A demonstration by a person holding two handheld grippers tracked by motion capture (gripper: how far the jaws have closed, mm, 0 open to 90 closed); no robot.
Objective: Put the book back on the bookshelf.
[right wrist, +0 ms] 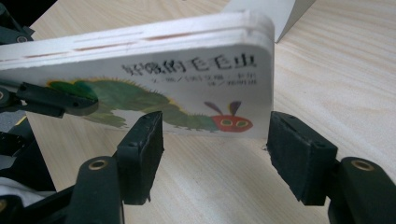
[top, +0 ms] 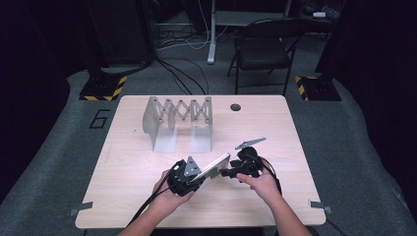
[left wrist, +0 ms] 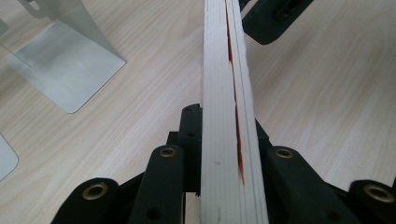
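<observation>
Thick white caterpillar board book (right wrist: 154,79) stood on edge, long axis spanning between tongs: left tongs (left wrist: 224,154) clenched one end; right tongs (right wrist: 215,154) released, straddling other end.

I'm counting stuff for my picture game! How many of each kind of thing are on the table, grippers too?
Board book with a caterpillar on its cover: 1
Metal folding book rack: 1
Grippers: 2, the left gripper clamped on the book, the right gripper open beside it
Total: 4
</observation>
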